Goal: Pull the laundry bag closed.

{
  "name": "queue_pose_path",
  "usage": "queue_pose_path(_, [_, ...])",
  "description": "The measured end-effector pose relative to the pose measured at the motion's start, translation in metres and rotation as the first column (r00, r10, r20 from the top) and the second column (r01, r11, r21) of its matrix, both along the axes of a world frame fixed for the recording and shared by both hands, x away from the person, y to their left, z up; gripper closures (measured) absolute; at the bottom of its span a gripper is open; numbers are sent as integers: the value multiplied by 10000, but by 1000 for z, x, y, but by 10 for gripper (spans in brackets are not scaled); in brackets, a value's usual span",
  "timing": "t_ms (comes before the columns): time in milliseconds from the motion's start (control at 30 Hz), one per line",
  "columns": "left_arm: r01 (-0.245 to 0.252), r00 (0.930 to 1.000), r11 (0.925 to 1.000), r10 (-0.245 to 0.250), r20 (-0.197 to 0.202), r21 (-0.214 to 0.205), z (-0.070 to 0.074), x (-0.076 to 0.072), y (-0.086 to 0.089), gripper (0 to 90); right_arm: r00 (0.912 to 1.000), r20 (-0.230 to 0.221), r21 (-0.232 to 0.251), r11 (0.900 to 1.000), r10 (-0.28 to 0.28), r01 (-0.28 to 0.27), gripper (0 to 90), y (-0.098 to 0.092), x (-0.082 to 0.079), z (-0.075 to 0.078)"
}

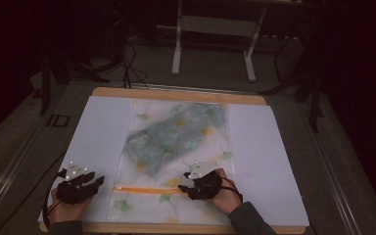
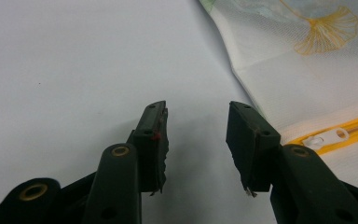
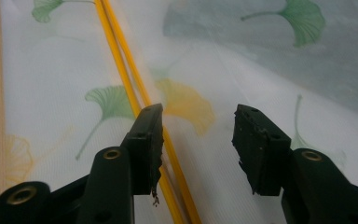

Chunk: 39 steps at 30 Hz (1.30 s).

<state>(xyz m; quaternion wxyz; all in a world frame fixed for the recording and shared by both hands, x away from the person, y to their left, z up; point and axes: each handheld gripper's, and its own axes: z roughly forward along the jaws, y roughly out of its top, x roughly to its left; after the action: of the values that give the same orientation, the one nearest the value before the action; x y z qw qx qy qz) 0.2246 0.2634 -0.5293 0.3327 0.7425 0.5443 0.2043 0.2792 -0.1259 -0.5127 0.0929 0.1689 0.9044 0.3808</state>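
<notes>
Across the middle of the high view, the mesh bag (image 1: 178, 156) lies flat on the worktop (image 1: 103, 127), its orange zipper (image 1: 147, 189) running left to right along the lower frame. Right gripper (image 1: 185, 185) hovers over it, jaws wide and empty; left gripper (image 1: 95, 182), equally wide and empty, waits just left of the zipper pull (image 2: 326, 137).

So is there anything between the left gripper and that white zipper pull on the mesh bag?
Nothing visible. The left gripper is open over bare white paper, and the zipper pull lies just beside it on the mesh bag.
</notes>
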Motion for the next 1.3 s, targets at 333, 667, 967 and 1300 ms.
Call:
queue_pose_path(333, [71, 10000, 10000, -71, -48, 29, 0, 0, 0, 581, 9980, -293, 213, 9982, 569, -563, 547, 21, 2, 0])
queue_pose_path(667, [64, 10000, 10000, -64, -67, 12, 0, 0, 0, 577, 9948, -335, 98, 9954, 960, -957, 570, 41, 3, 0])
queue_pose_path(967, [-1, 9999, 10000, 0, -124, -36, 0, 0, 1, 556, 9912, -286, -44, 9916, 1294, -1295, 570, 57, 4, 0])
queue_pose_path(1300, [-59, 10000, 9999, 59, -44, -87, 1, -1, 3, 554, 9873, -392, -67, 9880, 1537, -1540, 565, 71, 4, -4])
